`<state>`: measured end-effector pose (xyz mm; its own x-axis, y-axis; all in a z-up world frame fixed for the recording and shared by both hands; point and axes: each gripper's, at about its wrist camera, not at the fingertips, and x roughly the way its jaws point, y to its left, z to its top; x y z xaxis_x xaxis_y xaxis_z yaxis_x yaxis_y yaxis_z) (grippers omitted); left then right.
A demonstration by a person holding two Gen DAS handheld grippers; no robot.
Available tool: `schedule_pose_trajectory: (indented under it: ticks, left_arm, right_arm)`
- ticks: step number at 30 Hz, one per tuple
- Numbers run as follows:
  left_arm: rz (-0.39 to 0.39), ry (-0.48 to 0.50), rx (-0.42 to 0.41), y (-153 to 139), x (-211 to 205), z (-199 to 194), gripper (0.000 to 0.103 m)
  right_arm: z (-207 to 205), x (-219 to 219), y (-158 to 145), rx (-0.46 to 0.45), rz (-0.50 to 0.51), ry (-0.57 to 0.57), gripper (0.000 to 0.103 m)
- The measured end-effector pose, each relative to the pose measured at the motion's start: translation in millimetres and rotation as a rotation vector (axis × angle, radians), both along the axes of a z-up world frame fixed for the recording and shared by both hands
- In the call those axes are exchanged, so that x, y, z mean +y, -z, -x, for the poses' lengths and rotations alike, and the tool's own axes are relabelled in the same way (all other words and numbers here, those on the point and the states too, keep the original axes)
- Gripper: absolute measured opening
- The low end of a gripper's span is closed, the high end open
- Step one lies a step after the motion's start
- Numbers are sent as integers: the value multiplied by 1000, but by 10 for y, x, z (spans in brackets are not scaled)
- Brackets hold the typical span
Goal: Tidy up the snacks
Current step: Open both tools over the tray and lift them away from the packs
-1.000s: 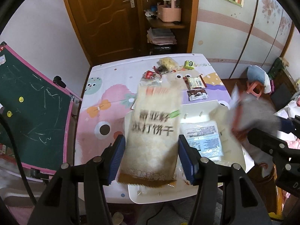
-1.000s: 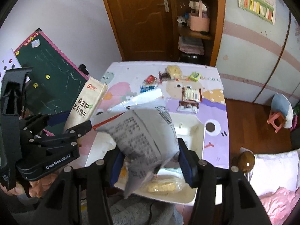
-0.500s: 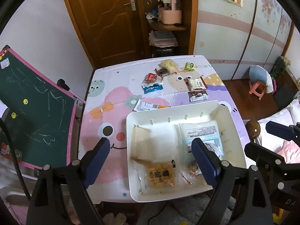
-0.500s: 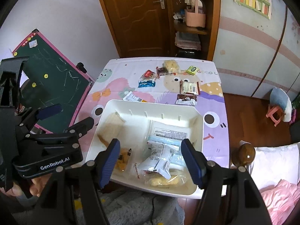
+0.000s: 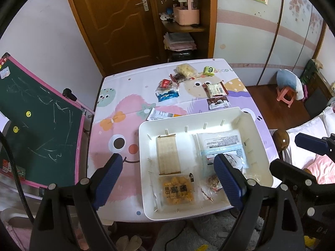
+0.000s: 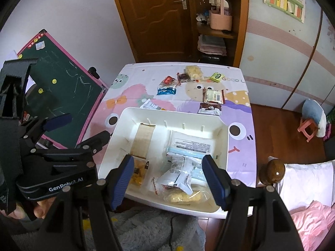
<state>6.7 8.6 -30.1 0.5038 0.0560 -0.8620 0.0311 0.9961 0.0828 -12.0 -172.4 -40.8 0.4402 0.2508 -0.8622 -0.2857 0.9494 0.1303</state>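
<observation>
Both the left gripper [image 5: 167,175] and the right gripper [image 6: 167,173] hang spread and empty over the white bin [image 5: 247,115]. The tan cracker pack [image 5: 168,155] lies inside at nine o'clock, the grey packet [image 6: 180,177] at five o'clock. Loose snacks [image 5: 167,95] sit on the tablecloth [image 5: 125,87] at twelve o'clock.

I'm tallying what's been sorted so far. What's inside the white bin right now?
The white bin holds a tan cracker pack, an orange snack pack, a large white-and-blue pouch, a silver wrapper lying over it, and a clear bag of pale snacks. Anything beneath these is hidden.
</observation>
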Motion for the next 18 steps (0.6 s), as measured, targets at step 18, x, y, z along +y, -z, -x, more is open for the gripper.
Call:
schedule_pose_trajectory:
  ticks: [18]
  left_arm:
    - [-7, 25, -12, -38, -94, -54, 88]
  right_arm:
    - [-82, -140, 45, 21, -12, 41, 68]
